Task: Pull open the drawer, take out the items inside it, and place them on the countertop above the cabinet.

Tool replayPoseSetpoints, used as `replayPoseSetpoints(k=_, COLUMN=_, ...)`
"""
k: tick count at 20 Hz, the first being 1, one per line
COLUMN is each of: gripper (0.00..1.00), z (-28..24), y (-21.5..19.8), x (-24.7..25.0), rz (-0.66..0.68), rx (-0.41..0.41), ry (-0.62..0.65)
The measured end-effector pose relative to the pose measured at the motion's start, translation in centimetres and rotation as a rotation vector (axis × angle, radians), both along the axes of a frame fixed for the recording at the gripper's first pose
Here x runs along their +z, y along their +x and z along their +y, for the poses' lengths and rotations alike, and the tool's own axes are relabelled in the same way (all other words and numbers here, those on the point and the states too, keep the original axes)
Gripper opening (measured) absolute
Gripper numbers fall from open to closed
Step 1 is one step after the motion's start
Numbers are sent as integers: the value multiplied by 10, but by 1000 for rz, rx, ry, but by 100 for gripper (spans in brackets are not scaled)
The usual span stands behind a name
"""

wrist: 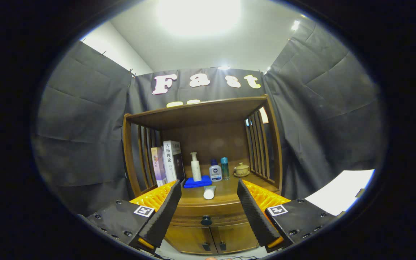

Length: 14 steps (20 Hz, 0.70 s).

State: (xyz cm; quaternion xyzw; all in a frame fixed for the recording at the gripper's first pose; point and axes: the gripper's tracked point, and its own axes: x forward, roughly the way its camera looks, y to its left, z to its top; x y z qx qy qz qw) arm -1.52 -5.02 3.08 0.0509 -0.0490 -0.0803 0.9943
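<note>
Currently we see the drawer (206, 213) closed, its knob (206, 220) between and beyond the fingers (209, 213), spread apart and empty; a tube (209, 192) lies on the desk (226, 195), so the stage is undecidable.

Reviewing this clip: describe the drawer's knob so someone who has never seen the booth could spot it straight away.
Start at the wooden cabinet with its open shelf of books and bottles. Below the countertop runs the closed drawer front; the drawer knob sits at its middle, framed between the open fingers of the hand-held gripper. It is one round dark knob, unlike the two small handles on the doors beneath.
</note>
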Motion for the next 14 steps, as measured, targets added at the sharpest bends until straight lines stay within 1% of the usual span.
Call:
replayPoseSetpoints(k=3, gripper=98, z=-5, y=-3, x=0, rz=-6, rx=7, ry=51)
replayPoseSetpoints(k=7, gripper=98, z=-15, y=-7, x=1, rz=-13, rx=-11, ry=67)
replayPoseSetpoints(k=14, gripper=97, z=-10, y=-8, x=2, rz=-19, rx=-9, ry=37)
